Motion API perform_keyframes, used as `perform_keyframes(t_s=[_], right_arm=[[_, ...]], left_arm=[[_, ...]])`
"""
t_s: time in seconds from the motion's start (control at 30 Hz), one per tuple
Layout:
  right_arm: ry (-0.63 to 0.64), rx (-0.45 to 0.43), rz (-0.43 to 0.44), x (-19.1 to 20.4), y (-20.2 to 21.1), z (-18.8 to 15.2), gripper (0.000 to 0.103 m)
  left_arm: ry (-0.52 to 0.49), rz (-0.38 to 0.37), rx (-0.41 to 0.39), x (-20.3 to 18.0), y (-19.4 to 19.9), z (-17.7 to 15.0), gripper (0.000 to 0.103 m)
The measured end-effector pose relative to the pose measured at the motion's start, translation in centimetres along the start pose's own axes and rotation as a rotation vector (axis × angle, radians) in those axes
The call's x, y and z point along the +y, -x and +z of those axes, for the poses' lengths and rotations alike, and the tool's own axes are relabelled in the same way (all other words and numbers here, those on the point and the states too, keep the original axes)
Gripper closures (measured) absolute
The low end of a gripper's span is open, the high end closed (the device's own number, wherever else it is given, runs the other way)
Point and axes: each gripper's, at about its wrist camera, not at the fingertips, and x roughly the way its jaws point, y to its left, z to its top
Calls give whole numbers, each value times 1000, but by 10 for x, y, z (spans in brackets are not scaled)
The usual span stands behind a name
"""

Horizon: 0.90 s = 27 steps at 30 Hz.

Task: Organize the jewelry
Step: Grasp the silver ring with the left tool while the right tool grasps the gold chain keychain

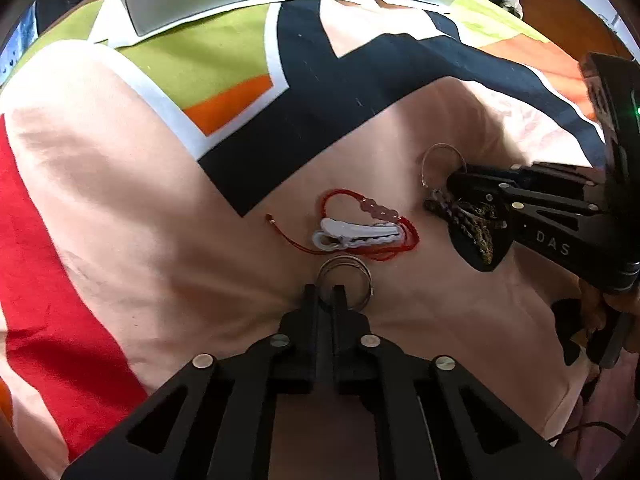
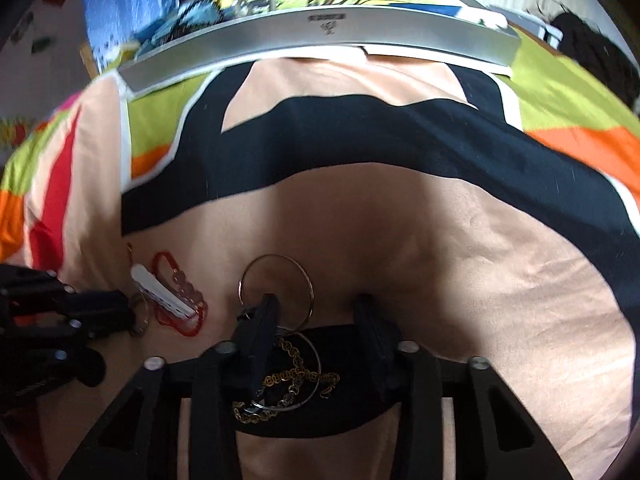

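My left claw [image 1: 327,292] is pinched tight on the near edge of a stack of thin silver rings [image 1: 347,276] lying flat on the pink cloth [image 1: 160,240]. Just beyond them the white clip [image 1: 352,234] lies across my left view – ringed end to the left, long jaw running right – on top of the red cord bracelet [image 1: 362,220], whose pink beads sit past the clip. My right claw [image 2: 316,312] stands partly apart; its left finger [image 2: 260,332] rests on the rim of a large wire hoop [image 2: 276,284], the right finger clear of it – whether it grips I cannot tell. Beneath that claw a gold chain [image 2: 296,384] lies tangled on a black pouch [image 2: 340,412]. A silver tray [image 2: 320,40] spans the far edge.
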Motion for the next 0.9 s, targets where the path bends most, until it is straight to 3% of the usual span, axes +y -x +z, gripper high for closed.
perform_keyframes(t_s=[0.03,0.07,0.3,0.73,0.9], right_arm=[[0,11,4,1,-1,0,90],[-7,23,21,1,-2,0,93],[-72,13,85,-11,2,3,99],[-175,-136,157,-31,43,6,100],[-203,-159,169,-29,47,7,100]], left_arm=[[-1,-2,0,1,-1,0,101],[-2,-2,-1,-7,-2,-1,101],[15,-4,-24,-6,3,-6,103],[22,-9,-100,-10,27,-9,103],[31,-57,-89,-8,30,-9,103]])
